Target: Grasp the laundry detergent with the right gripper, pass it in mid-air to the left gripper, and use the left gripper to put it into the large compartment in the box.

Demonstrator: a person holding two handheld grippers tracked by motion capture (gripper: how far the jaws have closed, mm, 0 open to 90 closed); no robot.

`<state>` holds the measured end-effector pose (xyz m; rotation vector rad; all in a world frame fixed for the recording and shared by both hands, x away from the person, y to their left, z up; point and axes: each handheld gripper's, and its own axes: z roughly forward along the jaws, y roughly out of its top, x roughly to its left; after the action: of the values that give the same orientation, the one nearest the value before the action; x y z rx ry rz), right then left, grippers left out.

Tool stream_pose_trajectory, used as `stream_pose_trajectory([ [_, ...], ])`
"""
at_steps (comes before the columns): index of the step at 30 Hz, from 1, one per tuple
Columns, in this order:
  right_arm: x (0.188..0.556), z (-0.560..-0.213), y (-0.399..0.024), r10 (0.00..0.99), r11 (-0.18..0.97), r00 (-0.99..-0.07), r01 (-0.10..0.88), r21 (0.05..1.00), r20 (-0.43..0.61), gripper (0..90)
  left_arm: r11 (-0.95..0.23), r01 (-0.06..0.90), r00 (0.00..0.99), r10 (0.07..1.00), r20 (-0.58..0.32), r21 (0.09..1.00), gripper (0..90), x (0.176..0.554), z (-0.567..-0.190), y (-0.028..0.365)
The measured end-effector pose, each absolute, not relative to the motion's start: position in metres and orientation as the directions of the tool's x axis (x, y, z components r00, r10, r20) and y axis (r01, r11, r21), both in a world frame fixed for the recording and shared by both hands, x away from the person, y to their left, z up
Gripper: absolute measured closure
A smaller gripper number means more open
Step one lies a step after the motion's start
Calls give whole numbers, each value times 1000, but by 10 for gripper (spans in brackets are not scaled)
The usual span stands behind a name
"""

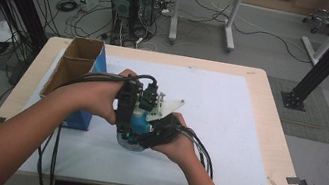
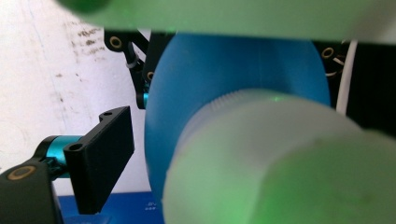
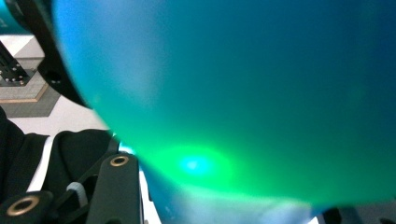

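A blue bottle (image 1: 139,123) with a white ribbed cap (image 2: 280,158) is held above the white mat (image 1: 226,133) at mid-table. My right gripper (image 1: 147,130), under its grey plate, is shut on the bottle's blue body (image 3: 224,84), which looms close in the right gripper view. My left gripper (image 1: 122,125) comes in from the left at the cap end. In the left gripper view one black finger (image 2: 100,158) stands just left of the cap, a narrow gap apart from it. The other finger is hidden behind the cap.
An open cardboard box (image 1: 76,60) stands at the table's left, with a blue box (image 1: 82,120) against it by my left forearm. Cables trail from both grippers off the near edge. Computer towers (image 1: 131,3) and a desk stand on the floor beyond the table.
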<state>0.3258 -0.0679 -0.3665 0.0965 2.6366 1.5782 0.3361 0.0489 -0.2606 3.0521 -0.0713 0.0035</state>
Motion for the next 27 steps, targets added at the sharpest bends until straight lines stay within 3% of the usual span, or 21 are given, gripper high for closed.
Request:
stream_pose_trajectory([
  [13, 326, -366, -68, 98, 475, -995, 32, 879, -16, 465, -995, -61, 998, -60, 23, 76, 195, 336, -263, 47],
  [14, 326, -366, -67, 98, 475, -995, 28, 879, -21, 465, -991, 0, 1000, 4, 29, 132, 200, 332, -267, 48],
  [15, 326, -366, -67, 96, 474, -995, 28, 880, -20, 465, -991, 1, 1000, 5, 31, 132, 223, 332, -267, 48],
  [16, 326, -366, -67, 96, 474, -995, 28, 880, -20, 465, -995, -69, 997, -68, 20, 70, 223, 336, -262, 48],
  [17, 321, -364, -67, 119, 478, -992, 87, 874, 34, 465, -995, -68, 998, -67, 21, 72, 233, 336, -263, 48],
  [27, 326, -366, -66, 96, 476, -995, 30, 879, -19, 466, -995, -69, 998, -70, -5, 73, 328, 335, -263, 50],
])
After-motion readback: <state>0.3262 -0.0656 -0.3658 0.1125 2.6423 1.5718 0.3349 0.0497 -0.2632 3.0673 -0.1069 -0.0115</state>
